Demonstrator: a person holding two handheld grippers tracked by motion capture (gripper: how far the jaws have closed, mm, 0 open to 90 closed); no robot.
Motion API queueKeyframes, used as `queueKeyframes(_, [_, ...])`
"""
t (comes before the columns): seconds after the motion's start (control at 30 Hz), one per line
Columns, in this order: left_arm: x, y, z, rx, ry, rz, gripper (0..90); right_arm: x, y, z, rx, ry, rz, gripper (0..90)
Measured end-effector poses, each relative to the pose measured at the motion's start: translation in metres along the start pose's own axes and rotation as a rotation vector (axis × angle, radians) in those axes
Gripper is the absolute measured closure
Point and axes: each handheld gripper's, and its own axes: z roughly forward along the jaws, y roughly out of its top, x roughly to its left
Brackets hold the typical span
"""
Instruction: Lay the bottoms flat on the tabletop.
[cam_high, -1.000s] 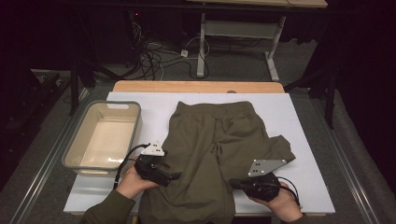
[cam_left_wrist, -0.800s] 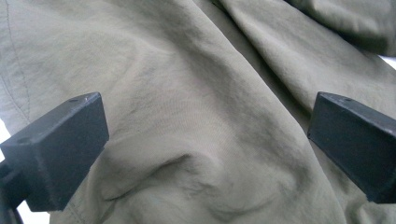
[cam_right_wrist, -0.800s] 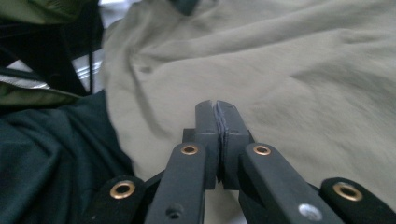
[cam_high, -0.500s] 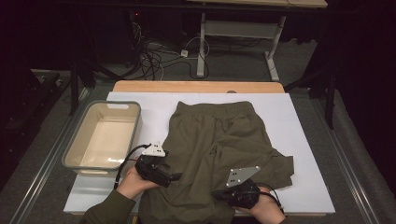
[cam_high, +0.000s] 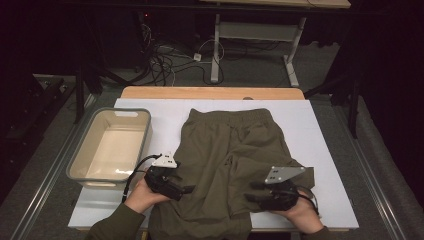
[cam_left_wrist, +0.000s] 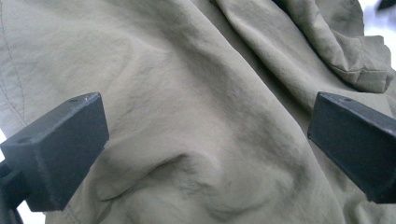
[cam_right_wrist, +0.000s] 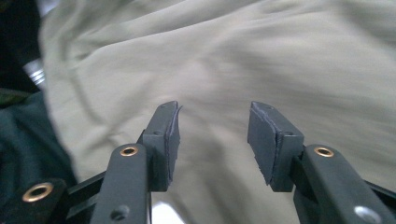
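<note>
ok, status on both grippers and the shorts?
Left gripper open, on the olive shorts. Right gripper jaws just opened, nothing between them. Shorts half-folded on white board. Bin clear at left.

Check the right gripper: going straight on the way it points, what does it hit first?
Likely the olive-green fabric shorts: the right gripper points at the cloth with its jaws, just opened, apart and nothing between them. Depth is unclear in that blurred view.
</note>
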Motion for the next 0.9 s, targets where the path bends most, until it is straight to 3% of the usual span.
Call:
queueKeyframes(0.1, [0.0, 0.0, 0.0, 0.0, 0.0, 0.001, 0.0, -0.014, -0.001, -0.014, -0.017, -0.037, 0.044, 53.6])
queueKeyframes(0.17, [0.0, 0.0, 0.0, -0.001, -0.001, 0.001, 0.0, -0.035, -0.007, -0.037, -0.043, -0.114, 0.098, 54.4])
queueKeyframes(0.47, [0.0, 0.0, 0.0, 0.003, -0.003, 0.003, 0.0, -0.072, -0.034, -0.078, -0.052, -0.269, 0.19, 56.5])
queueKeyframes(0.57, [0.0, 0.0, 0.001, 0.006, -0.004, 0.005, 0.0, -0.081, -0.042, -0.08, -0.043, -0.286, 0.216, 59.2])
queueKeyframes(0.7, [0.0, 0.0, 0.001, 0.006, -0.003, 0.005, 0.0, -0.09, -0.05, -0.07, 0.002, -0.289, 0.238, 64.8])
queueKeyframes(0.8, [0.0, 0.0, 0.001, 0.007, -0.005, 0.006, 0.0, -0.093, -0.052, -0.062, 0.027, -0.297, 0.222, 61.6])
queueKeyframes(0.9, [0.0, 0.0, 0.001, 0.007, -0.006, 0.006, 0.0, -0.096, -0.05, -0.065, 0.001, -0.308, 0.23, 58.0])
